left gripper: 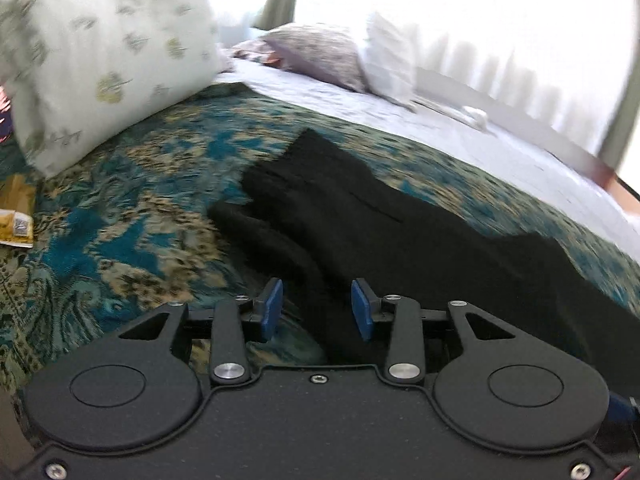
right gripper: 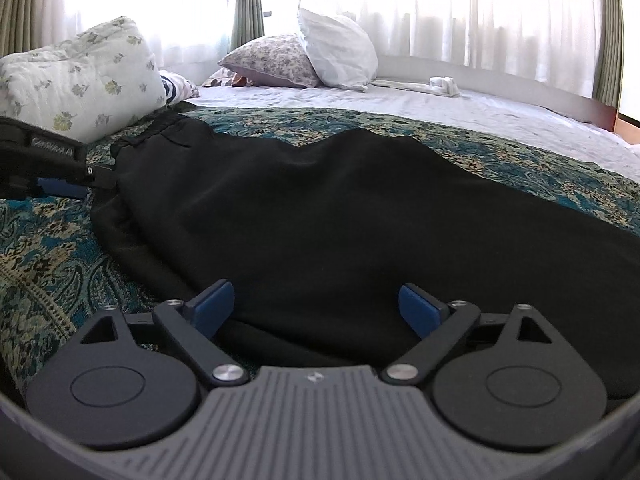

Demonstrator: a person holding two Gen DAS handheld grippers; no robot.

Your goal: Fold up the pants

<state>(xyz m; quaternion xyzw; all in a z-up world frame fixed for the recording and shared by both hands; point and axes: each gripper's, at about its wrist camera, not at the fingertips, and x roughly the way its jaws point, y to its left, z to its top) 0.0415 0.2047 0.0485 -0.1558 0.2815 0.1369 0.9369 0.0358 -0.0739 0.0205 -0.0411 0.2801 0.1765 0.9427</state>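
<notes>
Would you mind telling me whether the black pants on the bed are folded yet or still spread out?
Partly folded: the pants lie doubled lengthwise on the bedspread, layered edges at left, not yet folded shorter.

Your black pants (right gripper: 320, 208) are soft matt cloth. Under them, the teal paisley bedspread (right gripper: 48, 240) looks coarsely woven. Just beside the pants, your right hand-held gripper (right gripper: 316, 304) shows matt black plastic, smooth blue pads (right gripper: 212, 308) and shiny metal screws.

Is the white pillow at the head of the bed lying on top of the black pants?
No, the white pillow leans on a floral pillow, far beyond the black pants.
</notes>
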